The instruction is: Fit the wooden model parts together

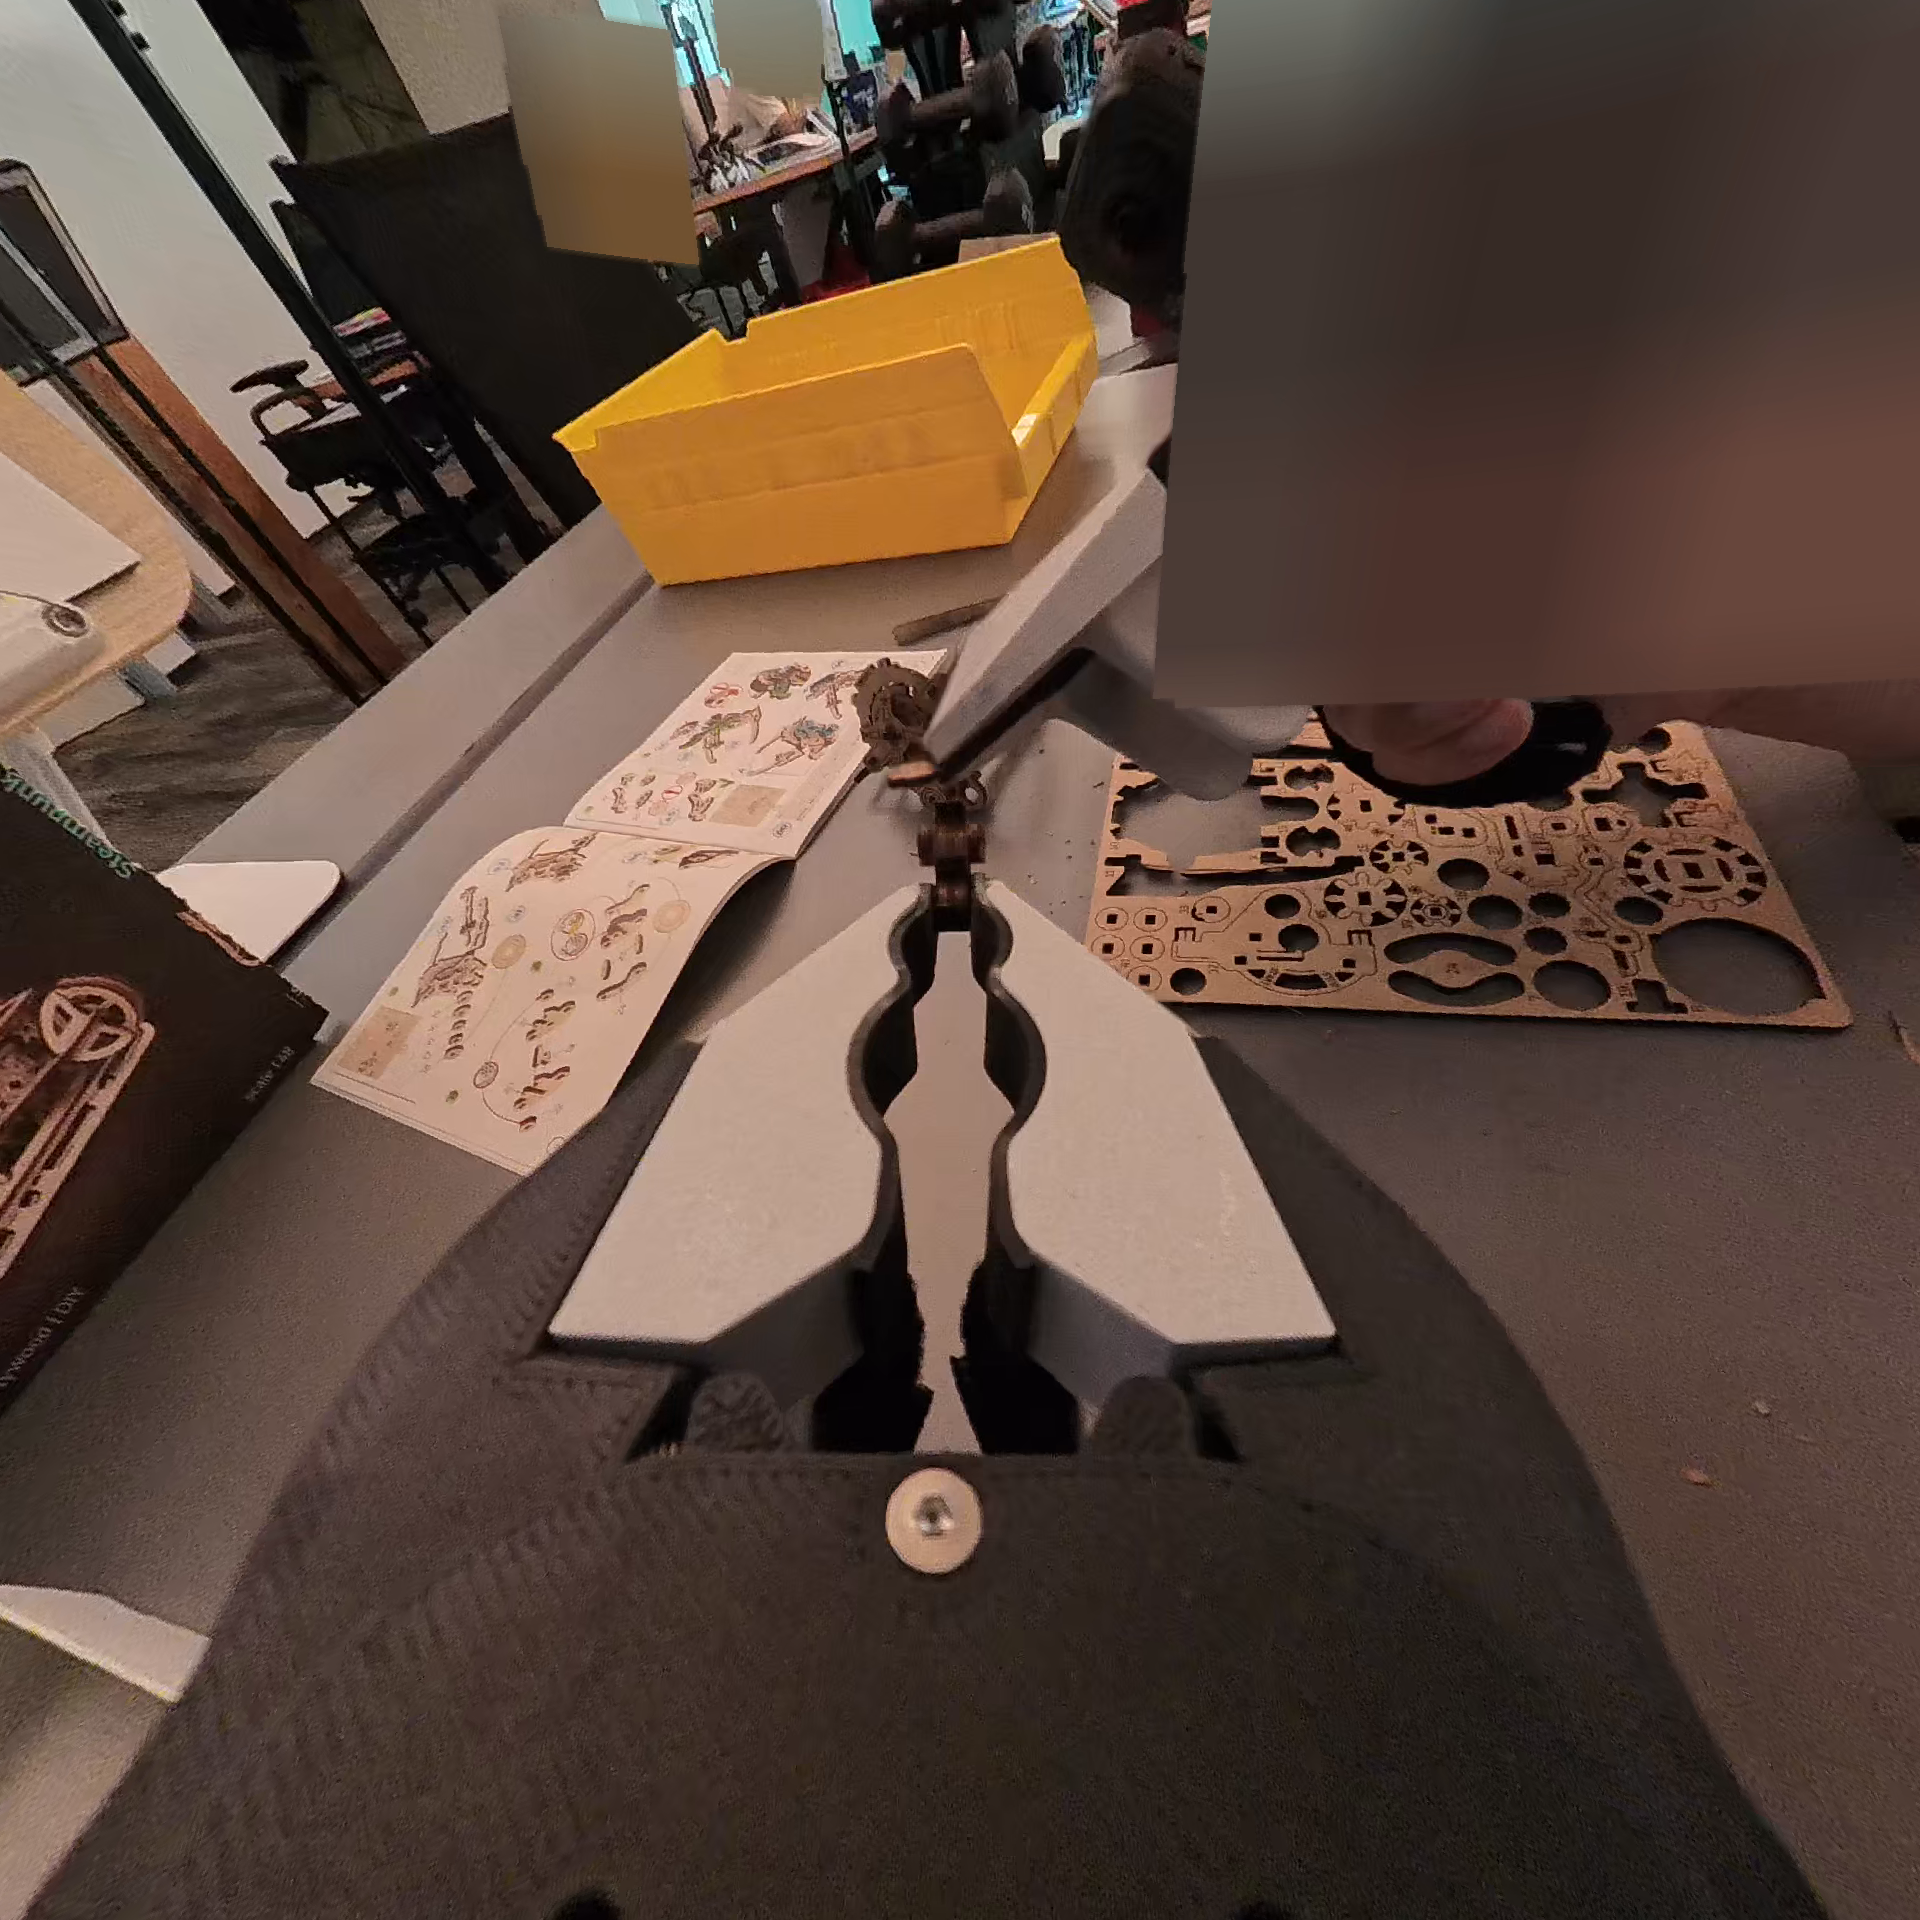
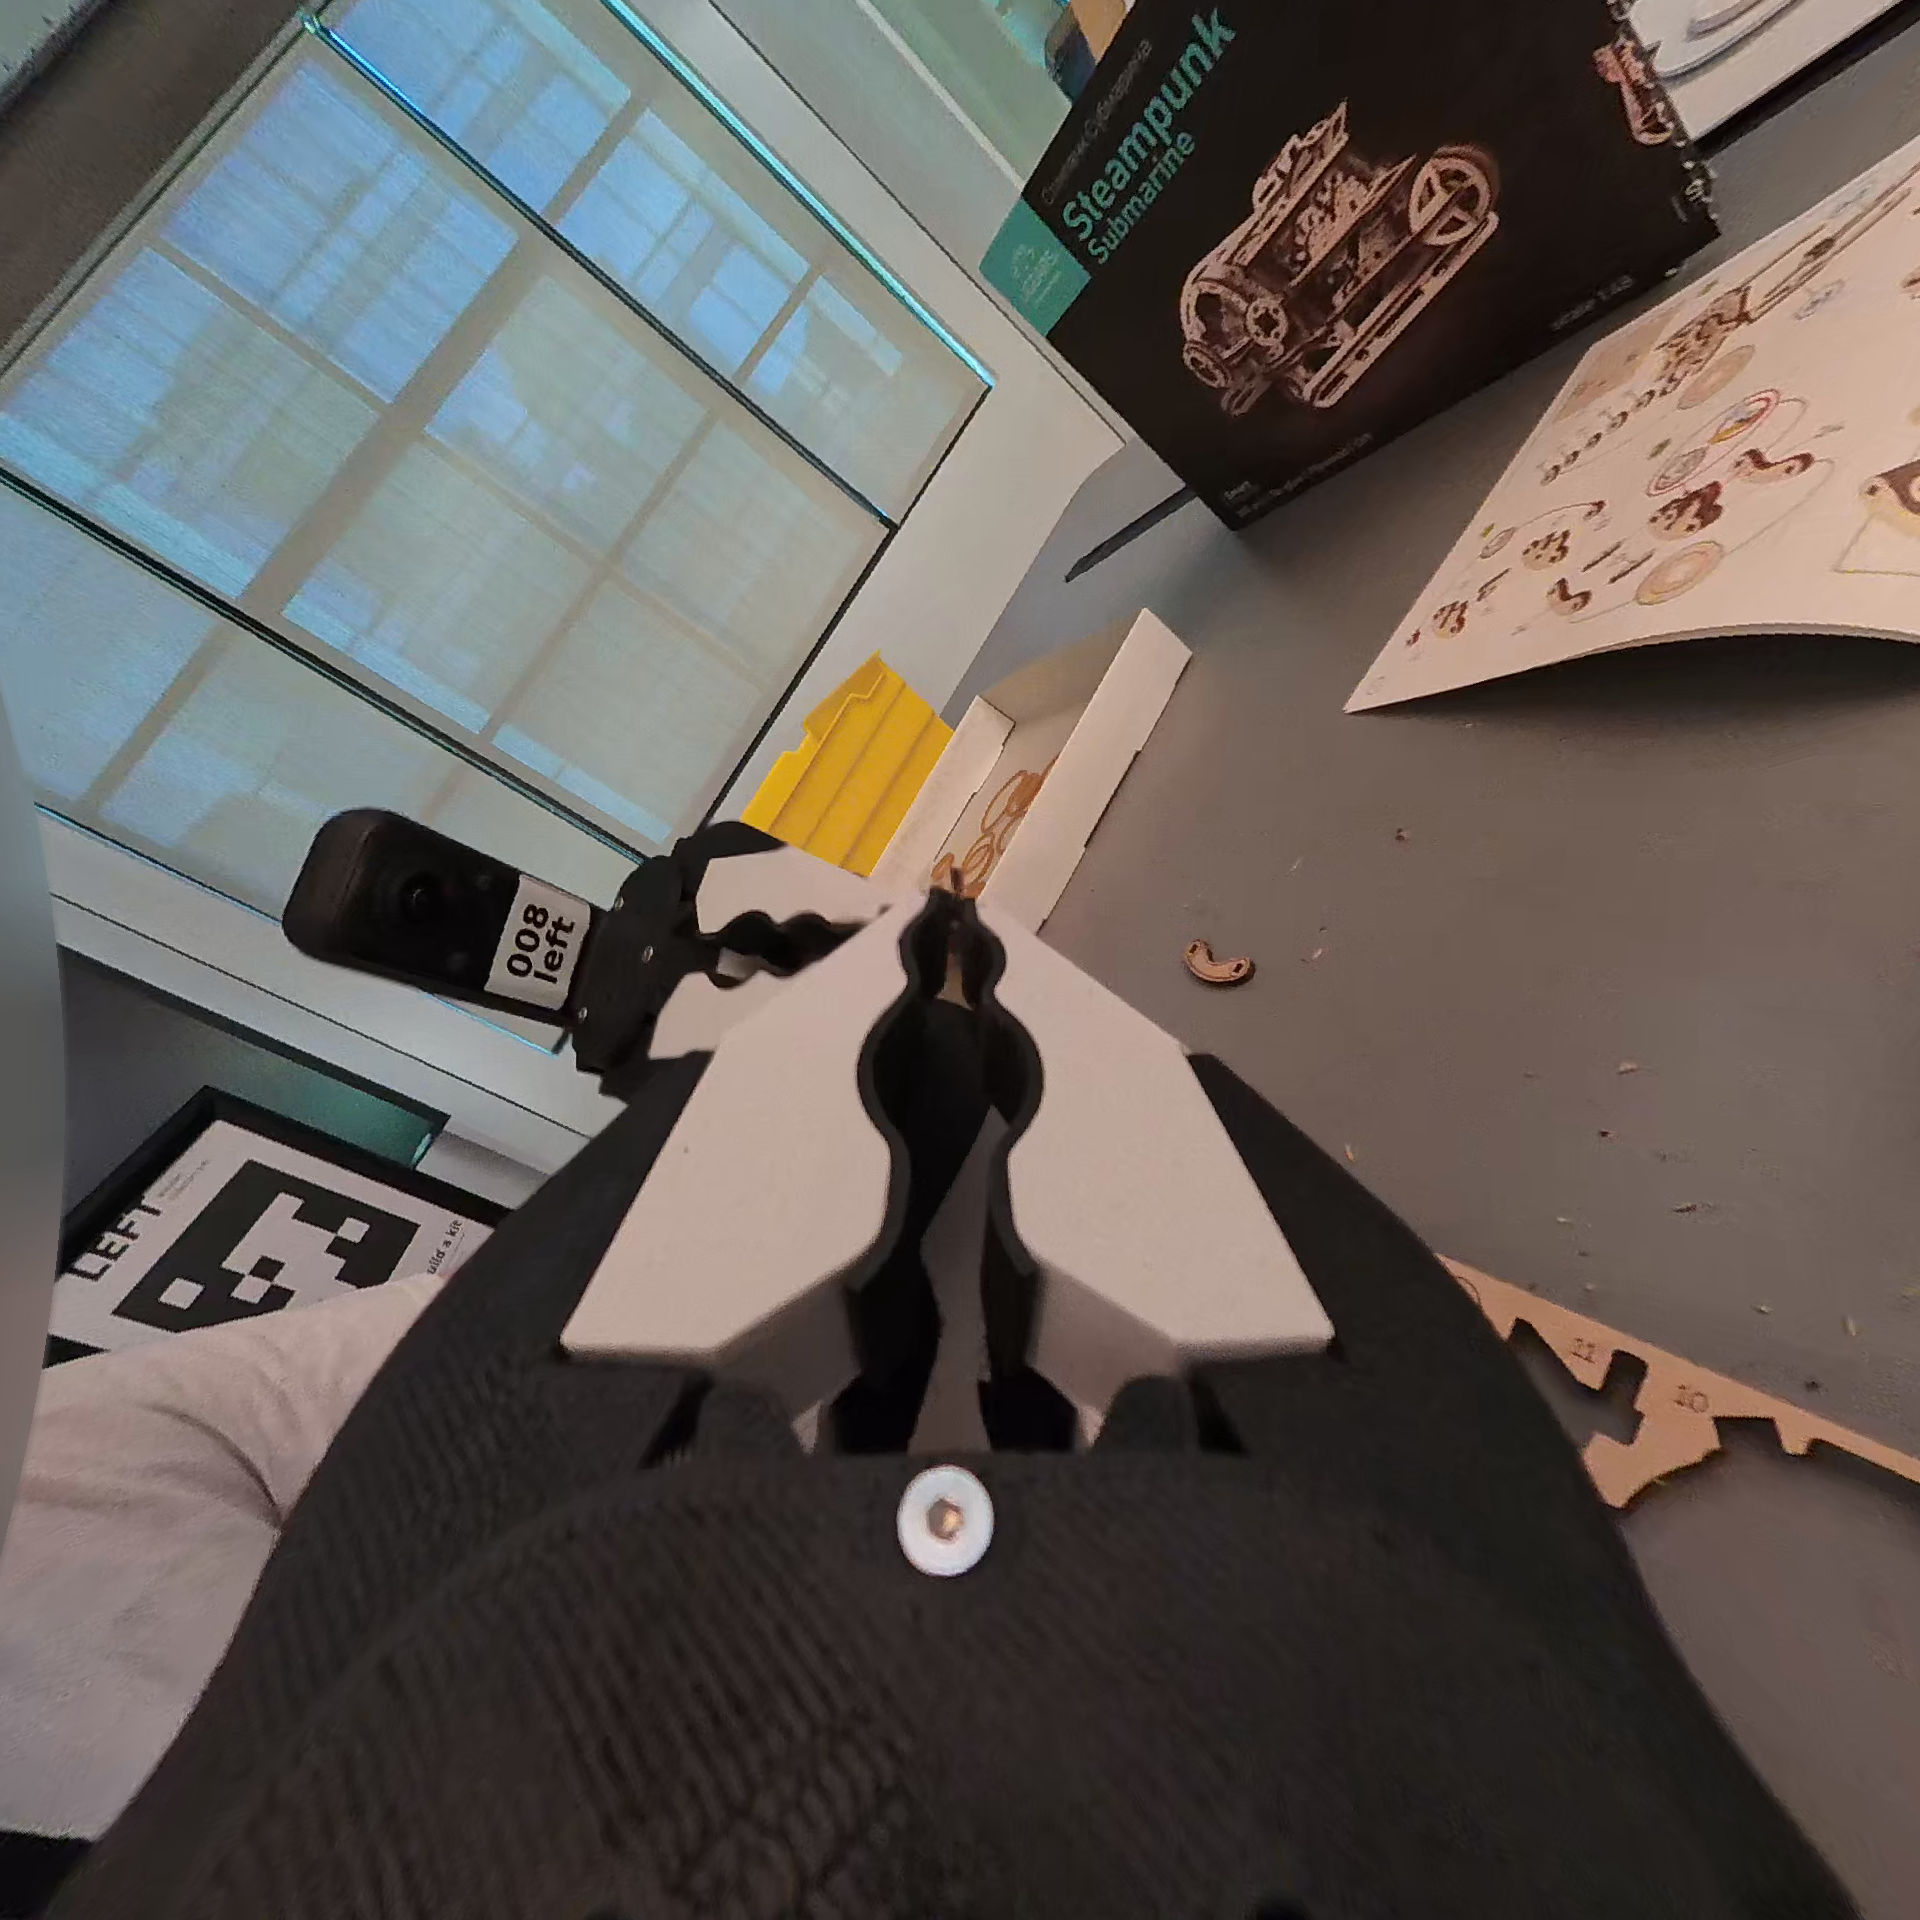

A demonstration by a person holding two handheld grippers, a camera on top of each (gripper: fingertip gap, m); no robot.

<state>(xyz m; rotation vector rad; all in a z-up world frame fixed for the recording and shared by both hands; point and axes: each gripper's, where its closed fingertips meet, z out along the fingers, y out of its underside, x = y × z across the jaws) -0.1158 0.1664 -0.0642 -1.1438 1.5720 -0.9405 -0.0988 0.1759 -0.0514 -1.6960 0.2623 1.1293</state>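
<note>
While the left gripper [image 1: 948, 896] pinches the wooden assembly [image 1: 951, 831] at its fingertips beside the open instruction booklet [image 1: 623, 894], the right gripper [image 1: 935, 750] clamps a small wooden part [image 1: 906, 771] touching the assembly's top.

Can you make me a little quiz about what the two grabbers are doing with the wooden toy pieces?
1. True or false: the left gripper is shut on the small wooden assembly.
2. What colour is the bin behind the open instruction booklet? A red, B yellow, C blue.
3. Fill in: the punched-out wooden sheet lies flat on the grey ____.

Key: 1 true. 2 B. 3 table. The right gripper also pinches a small piece.
</note>
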